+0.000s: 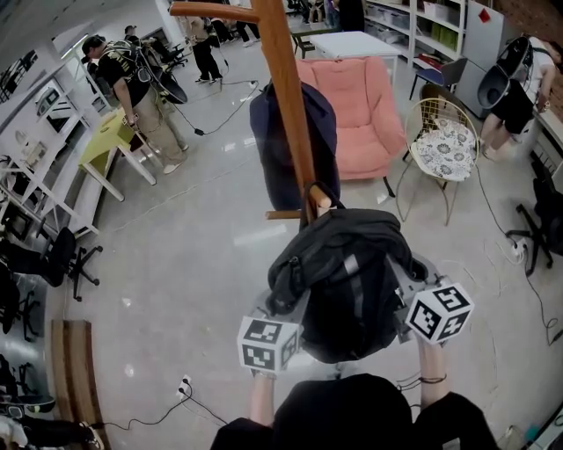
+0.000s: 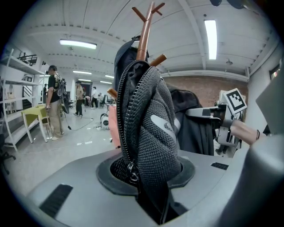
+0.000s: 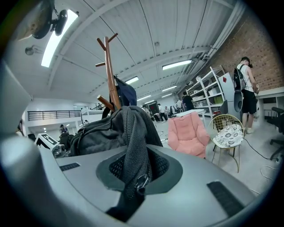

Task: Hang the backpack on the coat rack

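Observation:
A black and grey backpack (image 1: pixel 347 281) hangs between my two grippers, right in front of the wooden coat rack (image 1: pixel 286 97). Its top sits against a low peg (image 1: pixel 318 198); whether its loop is over the peg is hidden. My left gripper (image 1: pixel 299 309) is shut on the pack's padded mesh edge with the zipper (image 2: pixel 148 133). My right gripper (image 1: pixel 406 301) is shut on a grey mesh strap (image 3: pixel 133 146) of the pack. A dark blue bag (image 1: pixel 281 145) hangs on the rack's far side. In the left gripper view the rack's upper pegs (image 2: pixel 148 13) rise above the pack.
A pink armchair (image 1: pixel 356 110) and a wire chair with a floral cushion (image 1: pixel 444 149) stand behind the rack. People (image 1: pixel 132 88) stand by a yellow-green table (image 1: pixel 110 141) at the back left. A black office chair (image 1: pixel 53 259) and a floor power strip (image 1: pixel 185 387) lie left.

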